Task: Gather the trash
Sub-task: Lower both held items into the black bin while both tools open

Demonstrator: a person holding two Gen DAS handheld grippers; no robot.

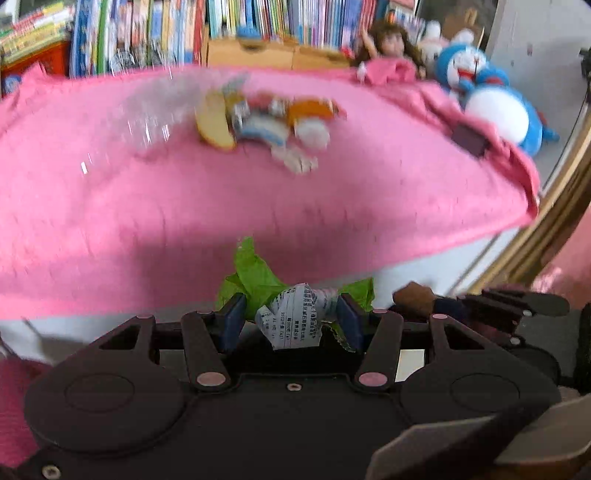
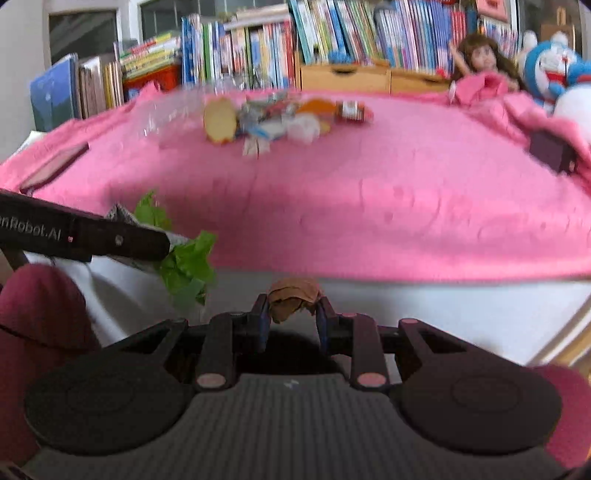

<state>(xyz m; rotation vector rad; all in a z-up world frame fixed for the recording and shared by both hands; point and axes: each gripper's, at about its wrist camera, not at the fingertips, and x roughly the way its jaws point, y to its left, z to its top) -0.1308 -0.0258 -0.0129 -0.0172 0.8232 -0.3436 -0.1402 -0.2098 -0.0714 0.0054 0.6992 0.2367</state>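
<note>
Two grippers: both held off the near edge of the pink blanket [image 2: 369, 206].
Left gripper [image 1: 291, 314]: jaws closed on crumpled printed paper [image 1: 291, 317] and green wrapper [image 1: 255, 277].
Right gripper [image 2: 291, 314]: jaws pinching a brown scrap [image 2: 291, 295].
Trash pile [image 2: 273, 122]: far side of blanket, by the bookshelf [image 2: 332, 33].
Open room: bare blanket between pile and near edge.

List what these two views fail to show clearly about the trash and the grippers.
- Trash pile on the pink cloth: motion-blurred in both views; items unidentifiable.
- Printed paper in the left hand-held gripper: text too small to read.
- Green wrapper: partly hidden behind the paper and fingers.
- Brown scrap in the right hand-held gripper: blurred; material unclear.
- No bin is in view.
</note>
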